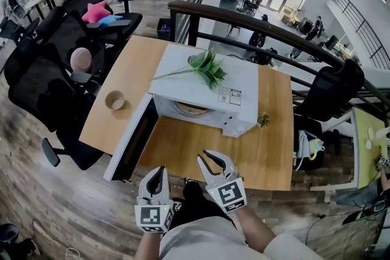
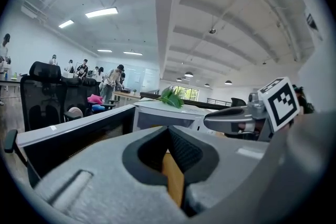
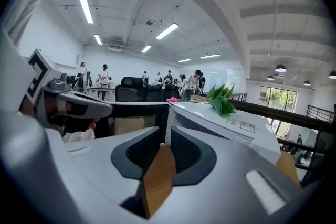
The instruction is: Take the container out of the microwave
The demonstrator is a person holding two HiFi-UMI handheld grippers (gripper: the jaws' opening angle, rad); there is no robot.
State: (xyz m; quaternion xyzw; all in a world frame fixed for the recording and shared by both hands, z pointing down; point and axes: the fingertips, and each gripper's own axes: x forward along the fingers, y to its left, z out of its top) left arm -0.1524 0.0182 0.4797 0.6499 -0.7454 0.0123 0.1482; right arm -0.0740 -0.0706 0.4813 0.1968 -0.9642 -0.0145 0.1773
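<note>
A white microwave [image 1: 207, 85] stands on the wooden table [image 1: 268, 149], its door [image 1: 131, 143] swung open to the left. Inside the cavity lies a tan, round container [image 1: 192, 109], only partly visible. Both grippers hover at the table's near edge, short of the microwave. My left gripper [image 1: 159, 170] is shut and empty, in front of the open door. My right gripper [image 1: 212, 158] has its jaws slightly apart with nothing between them, level with the cavity's mouth. The microwave [image 3: 220, 123] shows ahead in the right gripper view, and the door [image 2: 79, 131] fills the left of the left gripper view.
A green leafy plant [image 1: 207, 67] lies on top of the microwave. A paper cup [image 1: 114, 100] stands on the table left of the door. Black office chairs [image 1: 55, 82] crowd the left side. A dark railing [image 1: 256, 21] runs behind the table.
</note>
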